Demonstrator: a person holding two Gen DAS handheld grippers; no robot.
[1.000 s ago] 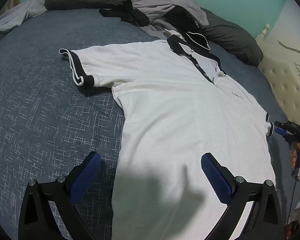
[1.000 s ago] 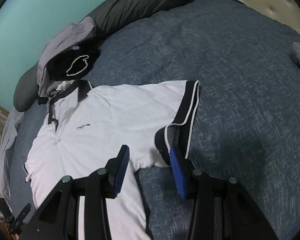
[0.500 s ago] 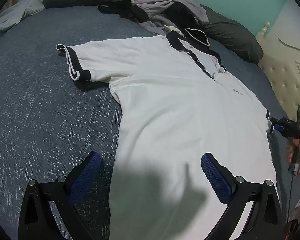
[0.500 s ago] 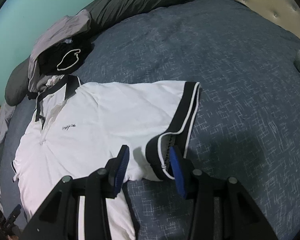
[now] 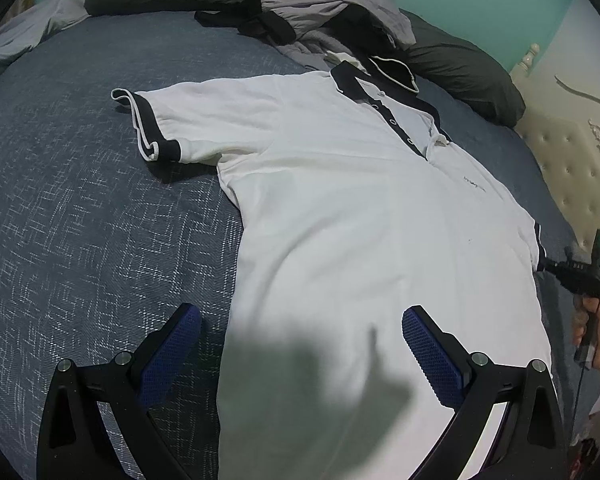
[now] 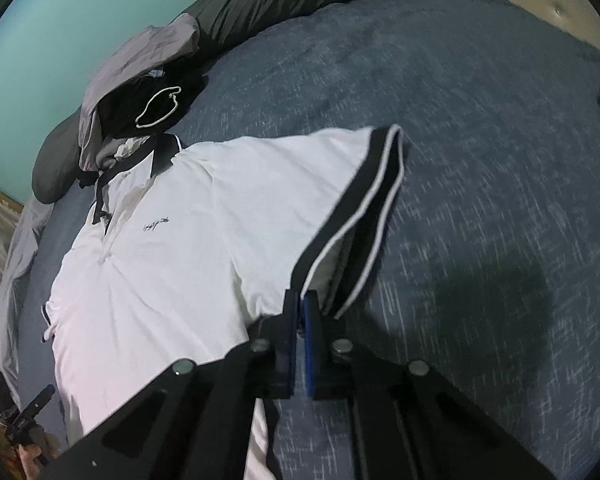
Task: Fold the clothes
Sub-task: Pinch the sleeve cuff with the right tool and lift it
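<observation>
The white polo shirt (image 5: 340,220) lies face up across the blue bedspread (image 5: 80,220), collar toward the pillows. The right gripper (image 6: 301,312) is clenched on the dark-trimmed sleeve cuff (image 6: 364,216) at the shirt's three o'clock edge. To fold well, carry that cuff toward nine o'clock across the chest, keeping the fabric taut and low. The left gripper (image 5: 300,344) hovers spread wide over the hem, grasping nothing. A heap of grey clothes (image 5: 332,12) at twelve o'clock touches the collar and could snag.
</observation>
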